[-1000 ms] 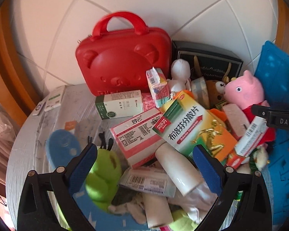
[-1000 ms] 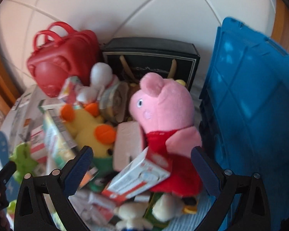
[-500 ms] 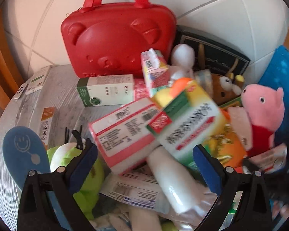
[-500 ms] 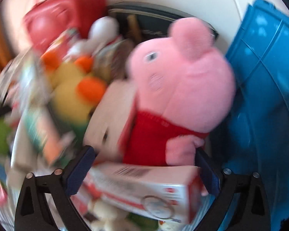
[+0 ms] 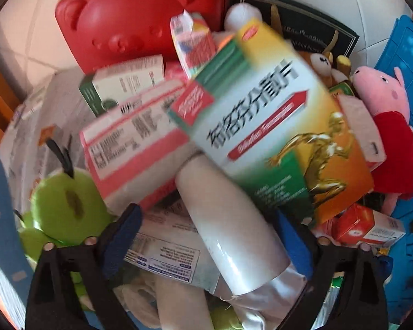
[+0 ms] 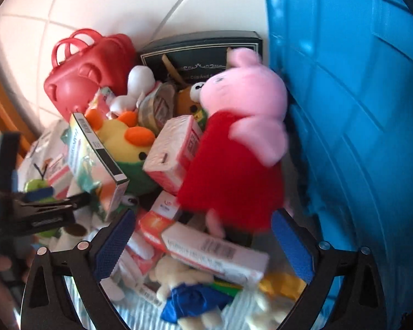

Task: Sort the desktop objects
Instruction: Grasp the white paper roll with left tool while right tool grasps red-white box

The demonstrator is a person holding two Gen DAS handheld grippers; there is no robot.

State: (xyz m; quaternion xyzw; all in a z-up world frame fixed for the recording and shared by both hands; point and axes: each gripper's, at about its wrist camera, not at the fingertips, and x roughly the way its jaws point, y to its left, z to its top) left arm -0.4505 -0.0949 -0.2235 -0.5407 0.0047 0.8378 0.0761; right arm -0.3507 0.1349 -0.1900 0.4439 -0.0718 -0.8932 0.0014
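Observation:
A heap of boxes and plush toys covers the table. My left gripper (image 5: pixel 209 231) is open, close over a white bottle (image 5: pixel 228 220) that lies between its fingers, under a large green, white and orange medicine box (image 5: pixel 275 126). A pink and white box (image 5: pixel 135 148) lies to the left. My right gripper (image 6: pixel 203 236) is open, just below the pink pig plush in a red dress (image 6: pixel 234 148); a white and red box (image 6: pixel 214 250) lies between its fingers. The left gripper also shows in the right wrist view (image 6: pixel 41 209).
A red bear-face case (image 5: pixel 135 19) and a black gift box (image 5: pixel 297 24) stand at the back wall. A blue crate (image 6: pixel 352 110) stands right of the pig. A green plush (image 5: pixel 63 206), a yellow duck plush (image 6: pixel 124 143) and a blue paddle (image 5: pixel 0 206) lie in the heap.
My left gripper has moved forward and down onto the heap, so the white bottle now lies between its fingers. My right gripper has pulled back a little from the pig plush.

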